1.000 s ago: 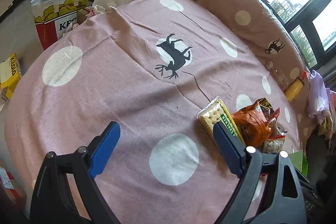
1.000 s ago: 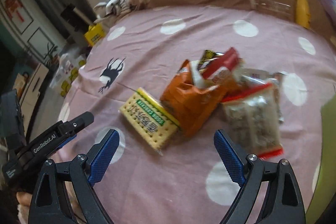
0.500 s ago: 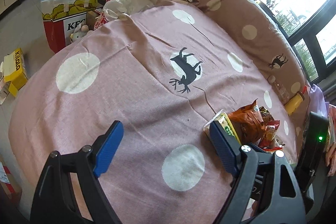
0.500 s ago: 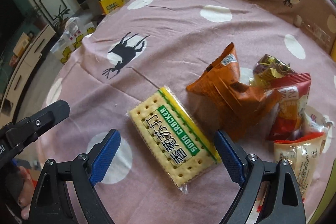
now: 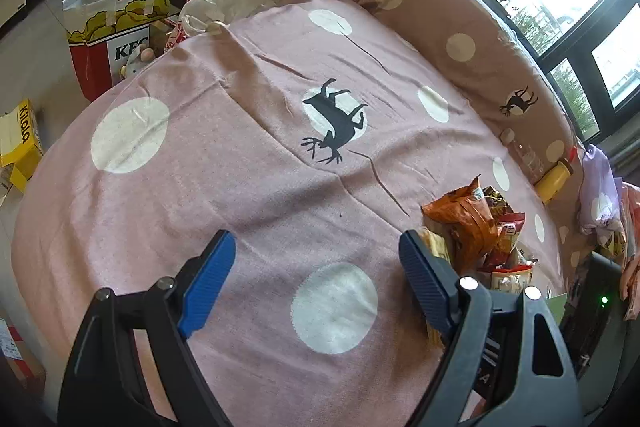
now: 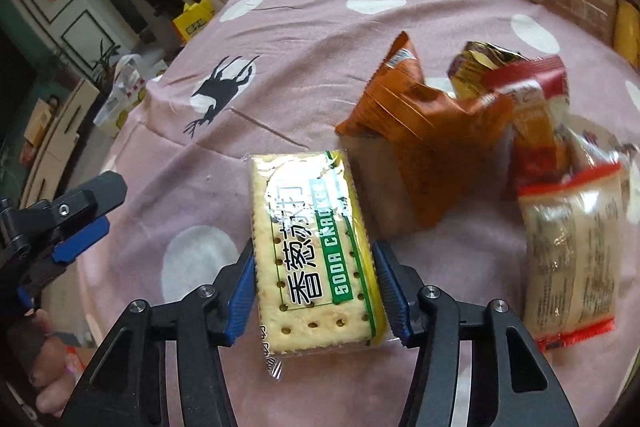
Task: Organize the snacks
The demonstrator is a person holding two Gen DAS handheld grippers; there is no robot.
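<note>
The soda cracker pack (image 6: 316,251) lies on the pink bedspread (image 6: 280,39), left of the orange snack bag (image 6: 424,135). The right gripper (image 6: 316,287), whose jaws have just been closing, now clamps its long edges; half a second ago they straddled it wide. Next, lift clear. The left gripper (image 5: 316,283) waits open, empty.

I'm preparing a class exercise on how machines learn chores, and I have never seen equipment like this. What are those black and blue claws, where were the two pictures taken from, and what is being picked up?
There is no robot: a person holds a two-finger gripper in each hand, each with a camera looking along its fingers. One picture comes from the left gripper, open over the pink spotted cover and holding nothing. The other comes from the right gripper, whose jaws have just been closing; its blue pads now press both sides of the soda cracker pack. Beside it lie an orange snack bag and a red-edged clear packet.
</note>
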